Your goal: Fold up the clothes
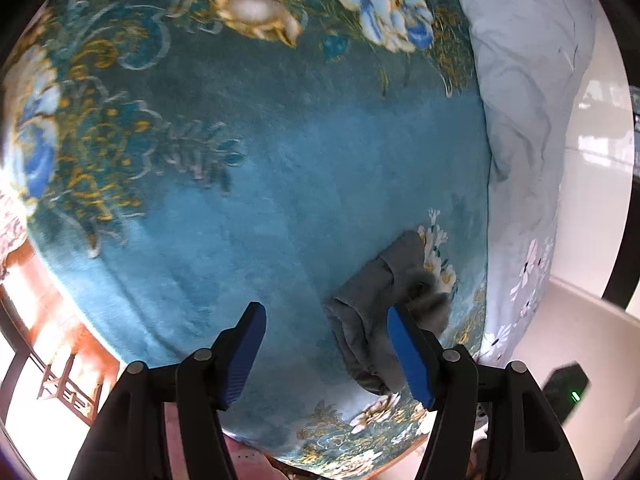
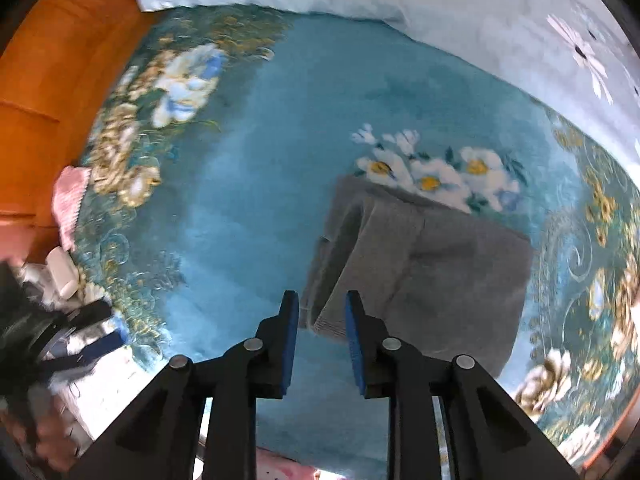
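Observation:
A folded grey garment (image 2: 440, 264) lies flat on a teal blanket (image 2: 248, 208) patterned with flowers. My right gripper (image 2: 321, 296) points down over the garment's near left corner. Its blue pads stand a narrow gap apart, and the folded edge shows through the gap without being pinched. In the left wrist view the same garment (image 1: 372, 292) lies low and right of centre, partly behind the right finger. My left gripper (image 1: 325, 310) hangs above the blanket (image 1: 240, 220), open wide and holding nothing. A blurred grey patch sits at the garment's right edge.
A pale blue quilt with white flowers (image 1: 528, 100) is bunched along the blanket's far side (image 2: 440, 0). An orange wooden bed frame (image 2: 48, 80) and a pink cloth (image 2: 70, 200) are at the left. White floor (image 1: 592, 160) and a black device with a green light (image 1: 566, 388) lie beyond the bed.

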### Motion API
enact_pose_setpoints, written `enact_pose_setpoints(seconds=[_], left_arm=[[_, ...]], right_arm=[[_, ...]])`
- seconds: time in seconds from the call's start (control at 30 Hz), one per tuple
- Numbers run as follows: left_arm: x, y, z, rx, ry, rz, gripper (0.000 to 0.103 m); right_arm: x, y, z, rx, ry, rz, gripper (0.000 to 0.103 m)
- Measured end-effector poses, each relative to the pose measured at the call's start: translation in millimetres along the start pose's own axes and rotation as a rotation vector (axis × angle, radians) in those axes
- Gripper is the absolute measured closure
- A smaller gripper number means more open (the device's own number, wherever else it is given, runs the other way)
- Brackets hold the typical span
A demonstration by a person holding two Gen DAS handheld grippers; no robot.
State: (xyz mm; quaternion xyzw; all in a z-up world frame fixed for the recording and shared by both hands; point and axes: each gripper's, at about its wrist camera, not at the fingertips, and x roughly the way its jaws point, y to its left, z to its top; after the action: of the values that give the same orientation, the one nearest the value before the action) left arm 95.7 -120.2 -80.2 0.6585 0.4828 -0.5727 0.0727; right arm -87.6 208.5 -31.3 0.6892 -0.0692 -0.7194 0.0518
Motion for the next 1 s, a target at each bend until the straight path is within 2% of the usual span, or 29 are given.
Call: enact_pose_setpoints(seconds=[0.07,0.13,0.2,0.33,0.47,0.57,0.67,0.93,1.0], left_arm=[[15.7,-13.8,3.3,0.030,0.029,0.008,0.036],[35.3,-31.0,4.2,0.080,0.067,0.016,0.036],[57.5,-50.0,3.5,0.143,0.110,0.025,0.036],[105.4,-89.5,-11.4,0.324,0.199,0.042,0.035],[137.6,-126.9,-31.8,0.523,0.244,0.032,0.034],[153.9,-149.3,-39.3,0.667,0.234,0.039,0.029],[175.7,-160.5,-36.5,0.757,0.249,0.080,0.028],[206.9,-172.3,-29.7,0.787,0.295,0.096,0.031],[206.4,-172.9,-30.3,0.799,0.293,0.093,0.044]], right_arm=[[-11.5,-13.4,-1.8,0.026,-0.030,0.009,0.078],[-21.0,-43.5,-6.3,0.112,-0.051,0.030,0.072],[-25.0,-80.0,-15.6,0.216,-0.050,0.012,0.071],[-27.5,-152.0,-51.9,0.420,-0.021,-0.055,0.071],[-19.4,-194.0,-93.0,0.586,0.033,-0.078,0.071],[-7.3,-205.3,-117.0,0.657,0.086,-0.080,0.071],[1.1,-204.6,-120.9,0.663,0.114,-0.072,0.071],[0.9,-196.5,-115.8,0.619,0.125,-0.073,0.071],[3.1,-199.3,-118.8,0.633,0.133,-0.074,0.071]])
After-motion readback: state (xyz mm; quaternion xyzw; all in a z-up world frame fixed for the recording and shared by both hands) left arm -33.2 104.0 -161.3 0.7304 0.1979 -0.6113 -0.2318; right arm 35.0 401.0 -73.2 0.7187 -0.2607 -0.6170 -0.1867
